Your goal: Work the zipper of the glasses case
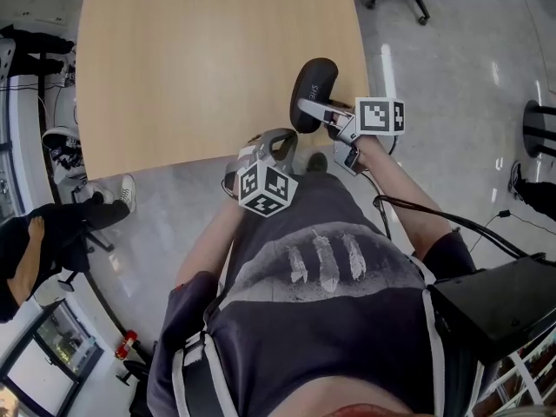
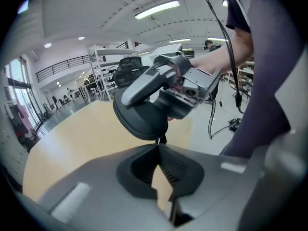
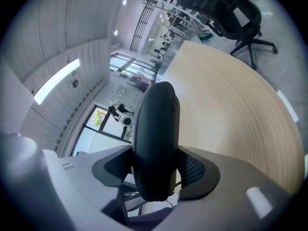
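Head view: a person stands at the near edge of a pale wooden table (image 1: 208,76) and holds a dark oval glasses case (image 1: 313,89) in the air over its near right side. The right gripper (image 1: 304,109) clamps the case across its body. The left gripper (image 1: 287,142) comes up to the near end of the case from the left.

Left gripper view: the jaws are pressed together at their tips on a small dark zipper pull (image 2: 162,139) hanging from the lowest edge of the case.

Right gripper view: the case stands upright between the two jaws, whose pads press on both of its sides. It is firmly held.

To do this step well, the right gripper should probably keep the case steady. The left should draw the pull along the curved seam rather than away from it, so that the thin tab does not slip out.
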`<state>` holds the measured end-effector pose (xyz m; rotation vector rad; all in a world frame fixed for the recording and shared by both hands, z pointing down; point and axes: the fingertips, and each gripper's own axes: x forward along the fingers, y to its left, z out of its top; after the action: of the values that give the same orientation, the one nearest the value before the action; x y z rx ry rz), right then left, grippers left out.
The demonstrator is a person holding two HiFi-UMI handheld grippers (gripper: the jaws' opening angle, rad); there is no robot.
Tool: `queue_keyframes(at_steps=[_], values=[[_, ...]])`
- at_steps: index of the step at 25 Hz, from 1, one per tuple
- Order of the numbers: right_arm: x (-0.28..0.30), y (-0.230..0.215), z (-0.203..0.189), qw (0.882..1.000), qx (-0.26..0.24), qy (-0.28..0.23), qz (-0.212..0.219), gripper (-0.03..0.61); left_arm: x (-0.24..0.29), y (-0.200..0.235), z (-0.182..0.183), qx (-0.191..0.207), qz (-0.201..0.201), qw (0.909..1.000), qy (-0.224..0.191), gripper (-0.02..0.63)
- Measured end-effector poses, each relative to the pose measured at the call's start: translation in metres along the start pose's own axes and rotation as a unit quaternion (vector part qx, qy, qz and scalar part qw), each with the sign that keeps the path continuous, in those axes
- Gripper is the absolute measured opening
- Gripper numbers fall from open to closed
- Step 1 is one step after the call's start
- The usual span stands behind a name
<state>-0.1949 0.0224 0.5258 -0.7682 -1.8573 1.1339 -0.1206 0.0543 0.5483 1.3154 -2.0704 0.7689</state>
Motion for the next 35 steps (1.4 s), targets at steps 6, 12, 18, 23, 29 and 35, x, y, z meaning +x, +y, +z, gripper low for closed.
queue_keyframes(at_steps=[6,12,18,23,29,35], values=[[-0.002,-0.012,-0.014,0.998,0.022,0.055,0.0,0.284,0.003,0.0,-0.013,-0.01,-0.026,0.9993,0.025,-0.002],[0.006,-0.016,-0.029,0.992,0.025,0.126,0.003,0.281,0.003,0.002,-0.03,0.033,-0.041,0.9969,0.059,-0.002],[0.011,-0.013,-0.024,0.988,0.067,0.105,0.088,0.28,-0.007,-0.026,0.003,0.065,-0.113,0.9914,0.013,-0.005],[0.01,-0.02,-0.031,0.956,0.211,0.071,0.19,0.302,-0.023,-0.024,0.021,0.018,-0.158,0.9863,-0.045,-0.005],[0.016,0.007,-0.038,0.916,0.255,0.05,0.304,0.307,-0.036,-0.051,0.016,0.048,-0.225,0.9716,-0.053,-0.005],[0.022,0.032,-0.044,0.948,0.108,0.123,0.272,0.266,-0.034,-0.052,0.007,0.039,-0.21,0.9764,-0.034,-0.005]])
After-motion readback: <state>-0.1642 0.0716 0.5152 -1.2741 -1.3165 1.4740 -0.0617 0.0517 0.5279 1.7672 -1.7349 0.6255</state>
